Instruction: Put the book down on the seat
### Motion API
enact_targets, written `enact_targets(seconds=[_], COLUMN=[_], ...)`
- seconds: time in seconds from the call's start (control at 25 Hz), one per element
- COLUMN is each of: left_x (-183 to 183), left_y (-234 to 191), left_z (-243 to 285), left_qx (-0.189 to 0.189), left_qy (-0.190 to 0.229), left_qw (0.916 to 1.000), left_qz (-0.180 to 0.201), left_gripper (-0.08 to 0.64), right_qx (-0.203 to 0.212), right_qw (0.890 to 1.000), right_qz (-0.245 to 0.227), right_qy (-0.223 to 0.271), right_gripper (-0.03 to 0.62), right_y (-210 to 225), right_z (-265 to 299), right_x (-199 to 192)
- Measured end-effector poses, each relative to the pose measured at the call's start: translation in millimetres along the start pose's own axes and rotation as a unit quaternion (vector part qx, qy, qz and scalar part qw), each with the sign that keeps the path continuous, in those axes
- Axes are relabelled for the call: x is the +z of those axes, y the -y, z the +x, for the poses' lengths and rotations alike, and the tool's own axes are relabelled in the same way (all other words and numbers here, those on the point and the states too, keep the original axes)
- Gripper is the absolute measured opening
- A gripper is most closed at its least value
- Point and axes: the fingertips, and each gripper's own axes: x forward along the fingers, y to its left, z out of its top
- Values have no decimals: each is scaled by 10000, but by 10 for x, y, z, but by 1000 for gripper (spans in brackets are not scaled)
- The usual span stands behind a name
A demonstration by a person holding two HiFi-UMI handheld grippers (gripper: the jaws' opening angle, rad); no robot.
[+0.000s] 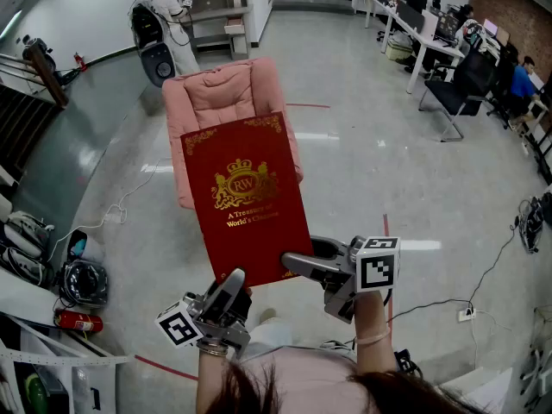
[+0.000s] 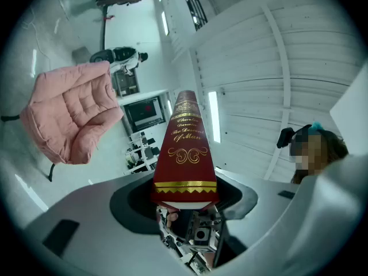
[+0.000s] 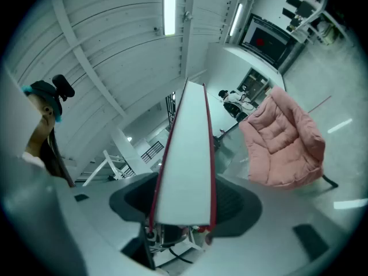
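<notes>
Head view looks down on one dark red hardback book held up in the air between two grippers, its front cover facing the camera. Gold print on the cover shows a crest with the letters "RW" and, under it, "A Treasury of World's Classics". Beyond the book stands one pink padded armchair on a shiny grey floor; the book covers the front of its seat in this view and is apart from it. The left gripper pinches the book's lower spine corner, and the right gripper pinches the lower corner on the page side. Both pairs of jaws are closed on the book, hiding those corners. Left gripper view shows the spine, reading "Charles", a small word that is hard to make out, then "The Descent of Man". Right gripper view shows only the white page edge between red boards. One person stands by shelves far off, and others at desks on the right are too small to count.
</notes>
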Motion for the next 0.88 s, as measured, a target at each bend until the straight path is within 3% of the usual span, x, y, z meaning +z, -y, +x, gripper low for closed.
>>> enact_targets(seconds=[0.28,0.44,0.88], left_x=[105,226,643], left_y=[-175,-263,-541], left_z=[-49,-64,-39], left_qx=[207,171,125], left_qy=[-85,-60,-126], left_qw=[9997,9994,9981], left_qz=[-37,-303,-590], left_gripper=[241,241,241], right_qx=[-107,-200,-426], right_qw=[9999,9995,9986], right_qz=[64,185,254], right_qy=[-47,-147,-176], right_gripper=[296,296,296], right_y=[88,158,343], right_z=[155,307,734], right_x=[-3,7,148])
